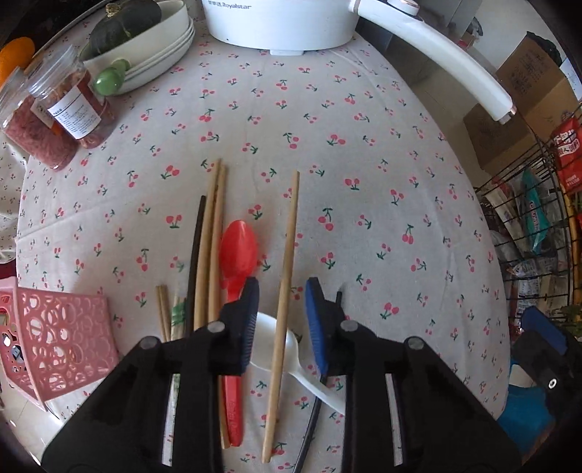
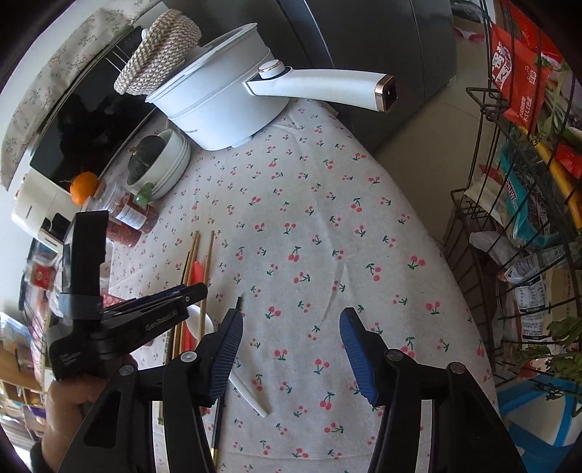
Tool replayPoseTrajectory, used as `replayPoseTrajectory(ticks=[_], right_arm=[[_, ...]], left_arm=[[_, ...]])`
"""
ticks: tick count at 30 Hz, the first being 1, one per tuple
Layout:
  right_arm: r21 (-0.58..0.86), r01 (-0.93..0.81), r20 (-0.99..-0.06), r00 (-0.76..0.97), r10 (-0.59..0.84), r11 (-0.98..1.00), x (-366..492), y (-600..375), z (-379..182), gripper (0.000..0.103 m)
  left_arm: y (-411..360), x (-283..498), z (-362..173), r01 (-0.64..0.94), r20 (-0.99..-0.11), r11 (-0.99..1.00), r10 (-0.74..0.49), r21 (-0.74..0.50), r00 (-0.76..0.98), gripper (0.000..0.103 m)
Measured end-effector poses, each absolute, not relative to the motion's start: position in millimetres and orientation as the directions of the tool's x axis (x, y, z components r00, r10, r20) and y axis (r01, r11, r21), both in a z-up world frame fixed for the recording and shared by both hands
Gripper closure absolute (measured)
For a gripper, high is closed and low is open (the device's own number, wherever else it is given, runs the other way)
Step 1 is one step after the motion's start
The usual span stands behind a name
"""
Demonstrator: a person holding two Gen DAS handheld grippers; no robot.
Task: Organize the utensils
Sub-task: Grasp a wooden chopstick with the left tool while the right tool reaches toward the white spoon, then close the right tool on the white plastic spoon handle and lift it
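Utensils: single wooden chopstick [image 1: 283,309] crosses white spoon [image 1: 291,356] between open left gripper [image 1: 282,320] fingers, untouched; right gripper [image 2: 291,349] open over bare tabletop [image 2: 327,218].

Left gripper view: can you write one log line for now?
left gripper: open, straddling lone wooden chopstick | right gripper: open, empty | pink basket: beside utensils

A surface [image 1: 363,109] covered in cherry-print cloth carries chopsticks [image 1: 211,236], a red spoon [image 1: 238,251], a white spoon [image 1: 291,356], a pink basket [image 1: 54,338], jars [image 1: 72,105], stacked bowls [image 1: 160,54] and a white pot [image 1: 280,25].
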State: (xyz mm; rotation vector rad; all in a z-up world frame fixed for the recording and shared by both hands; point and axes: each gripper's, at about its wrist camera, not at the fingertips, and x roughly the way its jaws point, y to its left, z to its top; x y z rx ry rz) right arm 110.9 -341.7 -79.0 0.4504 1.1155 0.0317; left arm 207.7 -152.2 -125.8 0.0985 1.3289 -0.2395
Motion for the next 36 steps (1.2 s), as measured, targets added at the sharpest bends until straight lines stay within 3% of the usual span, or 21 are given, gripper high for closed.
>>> replayPoseTrajectory(ticks=[4,7,13,20,28,36], right_arm=[[0.372,0.200,-0.855,0.454,0.251,0.906,114,-342,-79,0.047],[0.372,0.200,-0.859,0.444,0.255,0.906,116,-339,-83,0.047],[0.398,0.184,-0.866,0.398,0.302,0.899,125,-326,-99,0.047],[0.276,-0.046,-0.910,0.310,0.276,0.960,132,-251,-113,0.047],[0.232,-0.161,-0.930,0.253,0.268,0.959,150,-197,-137,0.047],[0.159,-0.161,-0.952,0.237,0.194,0.974,173,-178,-160,0.056]], left_arm=[[-155,215,-135,0.223,-0.974,0.972,-0.116,-0.071,0.195,0.095],[-149,210,-130,0.223,-0.968,0.973,-0.112,-0.061,0.226,0.096],[-115,173,-77,0.258,-0.923,0.955,-0.227,-0.149,0.309,0.096],[-44,113,-30,0.272,-0.848,0.934,-0.331,-0.232,0.414,0.096],[17,67,-19,0.212,-0.749,0.942,-0.335,-0.259,0.572,0.096],[35,53,-7,0.245,-0.715,0.919,-0.395,-0.311,0.576,0.096]])
